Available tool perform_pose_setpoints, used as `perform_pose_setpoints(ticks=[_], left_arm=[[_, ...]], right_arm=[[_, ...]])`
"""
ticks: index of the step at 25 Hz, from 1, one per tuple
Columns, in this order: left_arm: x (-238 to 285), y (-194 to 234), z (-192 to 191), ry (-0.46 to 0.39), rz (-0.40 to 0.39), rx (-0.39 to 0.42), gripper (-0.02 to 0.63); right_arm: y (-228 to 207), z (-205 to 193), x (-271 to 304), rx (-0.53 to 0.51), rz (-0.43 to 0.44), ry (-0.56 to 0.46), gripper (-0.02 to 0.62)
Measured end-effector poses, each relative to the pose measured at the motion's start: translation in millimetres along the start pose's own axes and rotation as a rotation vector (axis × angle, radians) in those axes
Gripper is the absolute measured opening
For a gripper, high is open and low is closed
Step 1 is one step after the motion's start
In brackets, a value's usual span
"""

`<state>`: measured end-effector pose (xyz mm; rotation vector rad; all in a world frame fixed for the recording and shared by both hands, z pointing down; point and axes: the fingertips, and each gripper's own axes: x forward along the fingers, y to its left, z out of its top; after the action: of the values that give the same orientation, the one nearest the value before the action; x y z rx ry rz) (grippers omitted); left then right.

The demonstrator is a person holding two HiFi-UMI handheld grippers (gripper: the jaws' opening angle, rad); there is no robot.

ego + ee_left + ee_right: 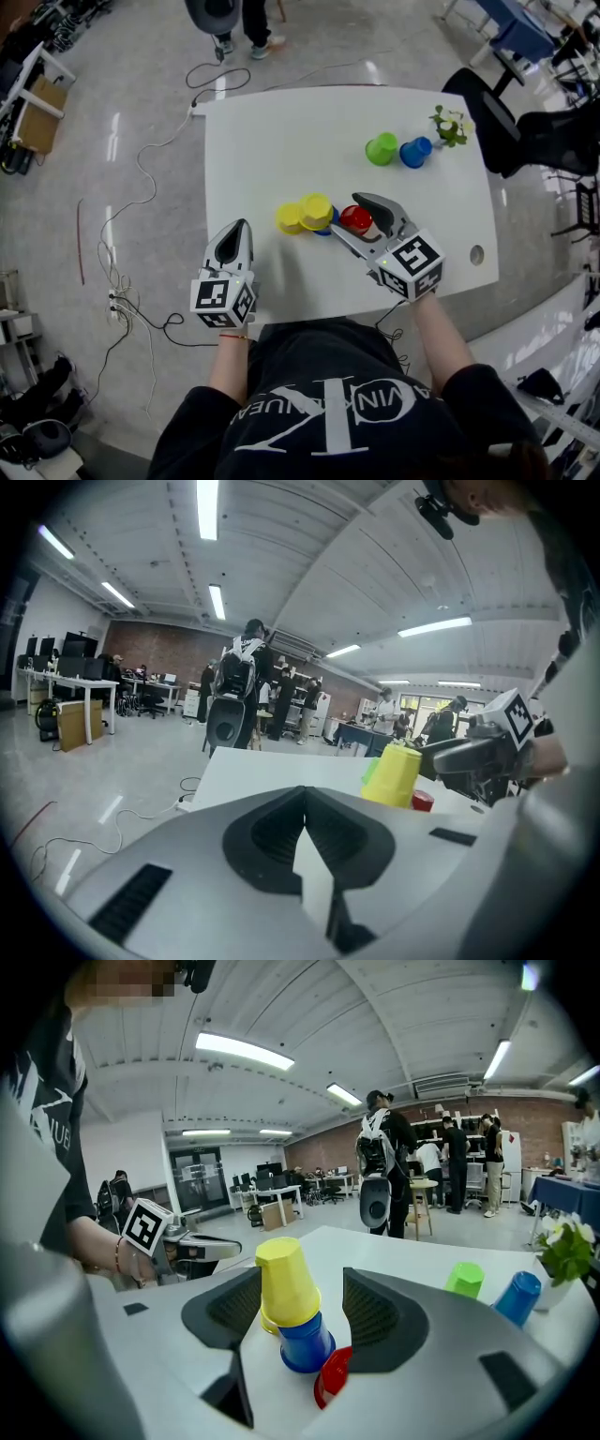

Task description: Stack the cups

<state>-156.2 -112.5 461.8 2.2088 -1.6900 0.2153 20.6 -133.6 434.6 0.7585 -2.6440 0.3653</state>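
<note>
Fingers (pixel 380 1321) of right gripper (pixel 346 215) apart, red cup (pixel 333 1372) between, yellow-on-blue stack (pixel 291 1307) beyond

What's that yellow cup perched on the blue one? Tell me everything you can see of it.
The yellow cup looks like smooth, glossy plastic, tapered, with a rolled rim. It stands upside down, flat base up, capping an upside-down blue cup on the white table. Only the blue cup touches it for sure; a second yellow cup sits close beside it.
</note>
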Motion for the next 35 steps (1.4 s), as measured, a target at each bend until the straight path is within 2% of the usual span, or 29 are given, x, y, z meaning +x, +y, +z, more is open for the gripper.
perform_pose_setpoints(ticks=[6, 13, 25, 31, 35], left_arm=[[2.2, 2.8, -6.1, 0.015, 0.008, -0.002, 0.003], [7.2, 0.5, -5.3, 0.020, 0.004, 0.001, 0.003], [18.6, 7.0, -4.1, 0.040, 0.035, 0.006, 0.003], [27.1, 8.1, -7.2, 0.061, 0.047, 0.013, 0.003], [32.9, 9.1, -10.9, 0.074, 0.052, 0.018, 0.003]], right_arm=[[-2.1, -7.7, -5.9, -0.001, 0.008, 0.005, 0.281], [-28.1, -10.1, -20.7, 0.010, -0.052, 0.002, 0.281], [-115.3, -27.5, -28.6, 0.090, -0.228, -0.008, 0.278], [-167.8, -43.7, -20.2, 0.115, -0.393, 0.001, 0.279], [-191.3, -52.9, -4.8, 0.142, -0.420, 0.002, 0.284]])
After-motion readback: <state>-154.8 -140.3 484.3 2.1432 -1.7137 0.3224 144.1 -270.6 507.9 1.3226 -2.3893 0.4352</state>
